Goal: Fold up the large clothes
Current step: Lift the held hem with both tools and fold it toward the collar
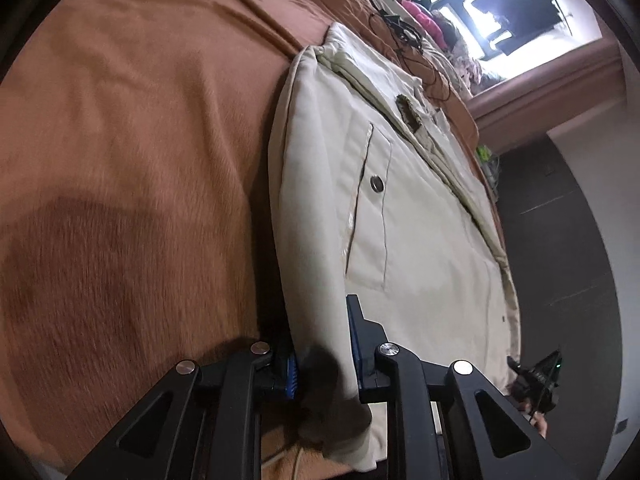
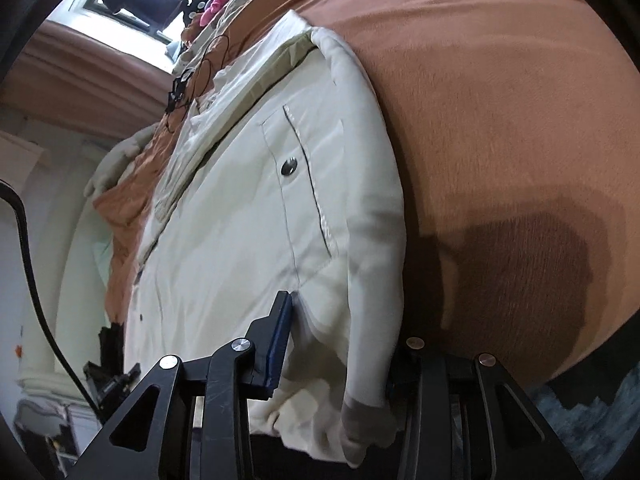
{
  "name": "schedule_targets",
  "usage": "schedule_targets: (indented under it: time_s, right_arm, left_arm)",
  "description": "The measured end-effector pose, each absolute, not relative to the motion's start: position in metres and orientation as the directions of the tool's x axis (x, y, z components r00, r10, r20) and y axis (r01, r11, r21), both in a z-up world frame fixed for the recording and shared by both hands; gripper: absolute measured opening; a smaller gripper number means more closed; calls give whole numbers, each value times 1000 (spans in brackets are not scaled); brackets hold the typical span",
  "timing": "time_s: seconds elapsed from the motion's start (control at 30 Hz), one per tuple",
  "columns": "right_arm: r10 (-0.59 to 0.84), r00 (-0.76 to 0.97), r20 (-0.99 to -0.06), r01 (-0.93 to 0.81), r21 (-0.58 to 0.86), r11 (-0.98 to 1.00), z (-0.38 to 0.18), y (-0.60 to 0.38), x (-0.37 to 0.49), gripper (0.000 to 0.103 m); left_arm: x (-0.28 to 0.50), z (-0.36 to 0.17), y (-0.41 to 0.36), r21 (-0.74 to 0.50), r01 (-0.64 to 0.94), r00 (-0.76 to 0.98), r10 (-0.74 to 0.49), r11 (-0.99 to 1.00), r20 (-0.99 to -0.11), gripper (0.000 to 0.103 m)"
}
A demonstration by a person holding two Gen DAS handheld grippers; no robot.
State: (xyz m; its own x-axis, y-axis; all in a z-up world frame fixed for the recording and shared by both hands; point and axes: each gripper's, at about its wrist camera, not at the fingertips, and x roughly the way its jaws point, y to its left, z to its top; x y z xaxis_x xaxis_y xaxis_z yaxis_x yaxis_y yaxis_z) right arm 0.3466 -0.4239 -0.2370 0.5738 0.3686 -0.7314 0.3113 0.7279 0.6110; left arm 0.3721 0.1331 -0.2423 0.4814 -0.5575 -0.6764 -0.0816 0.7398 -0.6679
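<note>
Two hand-held grippers clamp the near hem of a padded cream jacket spread on a bed.

The left hand-held gripper (image 1: 324, 354) pinches one corner of the cream quilted jacket (image 1: 408, 216) between its blue-padded fingers (image 1: 358, 344), while the right hand-held gripper (image 2: 340, 360) grips the other corner, cloth bunched between its fingers (image 2: 280, 344). The jacket (image 2: 240, 216) lies front up on the rust-brown plush bedspread (image 1: 140, 140), a flap pocket with a round metal snap (image 1: 376, 183) showing on each side. Beyond its collar, tangled black cables (image 1: 404, 36) and a heap of colourful clothes (image 1: 424, 16) sit below a bright window (image 1: 508, 8).
</note>
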Motion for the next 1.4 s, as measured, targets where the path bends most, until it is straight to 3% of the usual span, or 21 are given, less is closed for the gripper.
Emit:
schedule_targets:
  time_s: [0.07,0.13,0.17,1.0,1.4]
  right_arm:
    - [363,569,-738,318,604,731,-236,-424,349,36]
    - [372,583,-722,333,630,701,-234,-427,347,12]
    - [383,598,-704,328,652,684,-231,-427,345,10]
    - [456,797,-397,23,774,633,-82,-407,267,7]
    - [488,841,-233,-156,760,631,-7,-385,207,7]
  left_arm:
    - [368,-241,135,-669,-100,505,-542,736,-672,13]
    - [362,-241,139,-698,-138,534,-541,702,-650,8]
    - [359,-239,140,-708,-145,551,-538,691,-638,8]
    - [306,-96,170,-780,45,723,-560,624,-406,5]
    - [228,-21,201,-780,167,803,-542,604,-248,5]
